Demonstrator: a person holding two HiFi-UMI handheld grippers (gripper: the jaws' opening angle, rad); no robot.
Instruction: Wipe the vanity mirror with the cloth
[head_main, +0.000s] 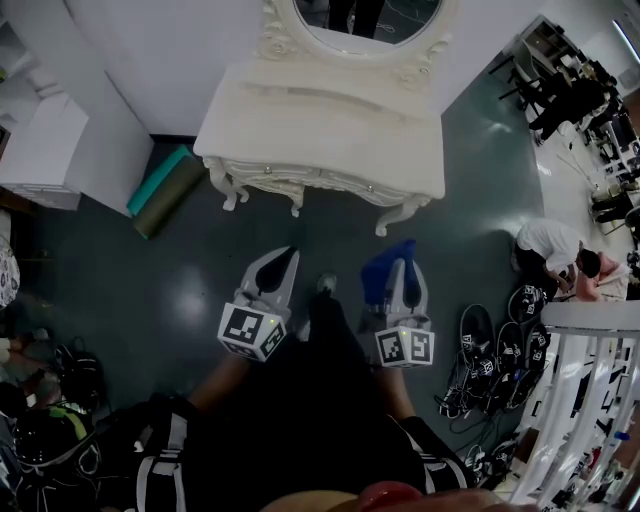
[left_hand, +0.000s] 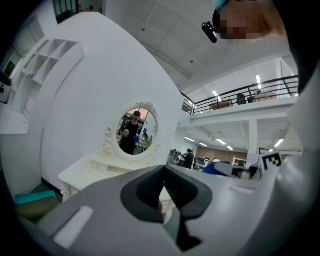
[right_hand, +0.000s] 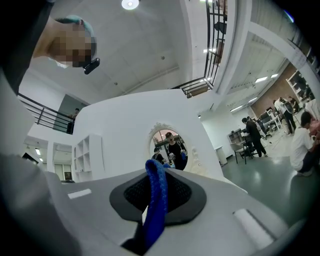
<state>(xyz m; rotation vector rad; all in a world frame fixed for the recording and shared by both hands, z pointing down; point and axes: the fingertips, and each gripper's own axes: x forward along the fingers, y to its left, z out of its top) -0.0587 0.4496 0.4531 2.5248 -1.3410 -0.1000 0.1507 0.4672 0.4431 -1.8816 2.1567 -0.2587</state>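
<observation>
The oval vanity mirror (head_main: 368, 22) in its carved white frame stands at the back of a white dressing table (head_main: 330, 130), ahead of me across the floor. It also shows small in the left gripper view as the mirror (left_hand: 136, 131) and in the right gripper view as the mirror (right_hand: 170, 148). My right gripper (head_main: 403, 268) is shut on a blue cloth (head_main: 383, 270), which hangs pinched between the pads as the cloth (right_hand: 156, 200). My left gripper (head_main: 284, 258) is shut with nothing in it. Both grippers hang low, well short of the table.
A teal and olive rolled mat (head_main: 162, 190) lies on the floor left of the table. Bags and shoes (head_main: 495, 355) lie at the right, where a person (head_main: 555, 255) crouches near a white railing (head_main: 590, 400). White shelving (head_main: 40, 150) stands at the left.
</observation>
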